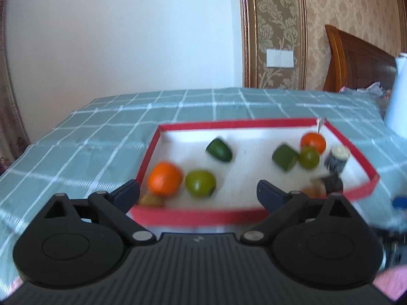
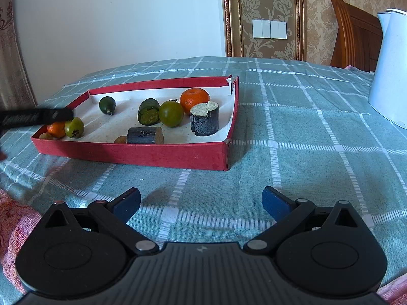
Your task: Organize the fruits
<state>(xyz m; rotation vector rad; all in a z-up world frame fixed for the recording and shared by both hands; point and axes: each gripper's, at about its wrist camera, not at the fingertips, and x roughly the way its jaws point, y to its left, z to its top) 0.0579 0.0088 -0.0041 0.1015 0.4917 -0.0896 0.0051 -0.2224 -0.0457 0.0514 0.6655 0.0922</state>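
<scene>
On the checked green cloth, the red cardboard tray [image 2: 142, 156] already holds every visible fruit, an orange tangerine [image 2: 194, 99] at its two o'clock corner, while both the left gripper [image 1: 198, 193] and right gripper [image 2: 201, 202] gape empty, suggesting little remains.

Home bedroom, wooden headboard [image 2: 356, 33], damask wallpaper [image 2: 320, 12], checked bedspread [image 2: 305, 127]

Cloth: my teal checked tablecloth [image 2: 305, 132] covers the table.
Kettle: white kettle [image 2: 391, 76] stands far right.
Wall: light switches [image 2: 269, 29] on patterned wallpaper.
Headboard: wooden headboard [image 2: 356, 33] behind.
</scene>
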